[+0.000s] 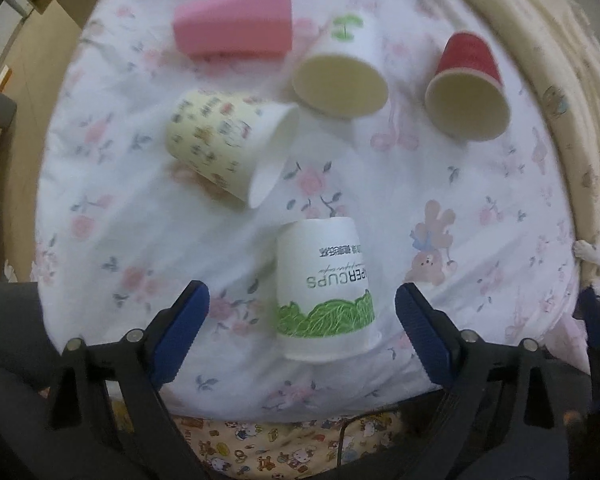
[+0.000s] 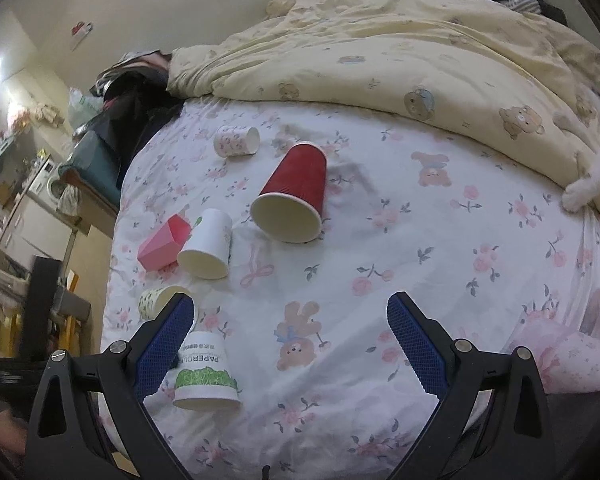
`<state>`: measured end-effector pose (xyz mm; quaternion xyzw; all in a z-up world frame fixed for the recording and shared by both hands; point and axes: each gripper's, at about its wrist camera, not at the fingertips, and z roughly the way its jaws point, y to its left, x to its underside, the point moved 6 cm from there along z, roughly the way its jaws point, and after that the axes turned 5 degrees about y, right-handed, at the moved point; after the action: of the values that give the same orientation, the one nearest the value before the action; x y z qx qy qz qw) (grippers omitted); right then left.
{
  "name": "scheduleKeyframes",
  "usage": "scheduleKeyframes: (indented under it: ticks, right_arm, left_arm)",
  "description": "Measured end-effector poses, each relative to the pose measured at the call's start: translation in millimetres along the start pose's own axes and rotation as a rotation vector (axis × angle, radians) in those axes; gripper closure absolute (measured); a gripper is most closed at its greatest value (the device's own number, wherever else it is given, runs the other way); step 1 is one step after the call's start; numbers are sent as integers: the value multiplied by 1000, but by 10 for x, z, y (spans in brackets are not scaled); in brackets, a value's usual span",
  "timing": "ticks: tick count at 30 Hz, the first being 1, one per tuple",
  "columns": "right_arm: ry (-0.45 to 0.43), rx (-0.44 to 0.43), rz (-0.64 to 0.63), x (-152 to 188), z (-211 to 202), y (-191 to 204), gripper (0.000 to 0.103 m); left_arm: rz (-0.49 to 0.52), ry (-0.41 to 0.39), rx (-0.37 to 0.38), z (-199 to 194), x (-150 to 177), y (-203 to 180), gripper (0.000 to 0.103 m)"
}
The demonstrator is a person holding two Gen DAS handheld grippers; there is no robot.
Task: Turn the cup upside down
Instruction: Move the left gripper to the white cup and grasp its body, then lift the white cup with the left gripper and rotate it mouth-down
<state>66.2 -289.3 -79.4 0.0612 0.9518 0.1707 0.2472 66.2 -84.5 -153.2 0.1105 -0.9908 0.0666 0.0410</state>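
A white paper cup with green grass print (image 1: 325,289) stands upside down, rim on the floral bedsheet (image 1: 480,184), between the blue fingers of my open left gripper (image 1: 302,312) without touching them. It also shows in the right wrist view (image 2: 205,372), beside the left finger of my open, empty right gripper (image 2: 290,320). Other cups lie on their sides: a yellow patterned cup (image 1: 230,144), a white cup with a green logo (image 1: 342,76), a red cup (image 1: 466,88), also in the right wrist view (image 2: 294,194), and a pink angular cup (image 1: 236,20).
A cream bear-print quilt (image 2: 420,48) is heaped along the far side of the bed. A small patterned cup (image 2: 236,141) lies near it. A cat's paw (image 2: 588,188) pokes out from under the quilt at right. The bed edge drops off at left to furniture (image 2: 40,208).
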Motion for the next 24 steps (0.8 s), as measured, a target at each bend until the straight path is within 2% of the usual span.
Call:
scheduleKeyframes:
  ticks: [4, 11, 16, 17, 21, 24]
  right_arm:
    - [5, -7, 30, 0, -11, -76, 3]
    - [25, -25, 40, 4, 21, -91, 3]
    - [57, -57, 56, 31, 78, -76, 3]
    - [62, -58, 60, 35, 89, -82, 3]
    - [67, -64, 66, 34, 97, -81, 3]
    - [70, -63, 64, 34, 103, -80, 3]
  left_arm:
    - [-14, 63, -6, 211, 3, -55, 16]
    - [-2, 118, 1, 383, -13, -166, 19]
    - [-3, 177, 31, 471, -3, -222, 39]
    - [-2, 182, 35, 492, -1, -232, 43]
    - [20, 182, 66, 498, 47, -234, 46]
    - [29, 154, 84, 384, 63, -215, 47]
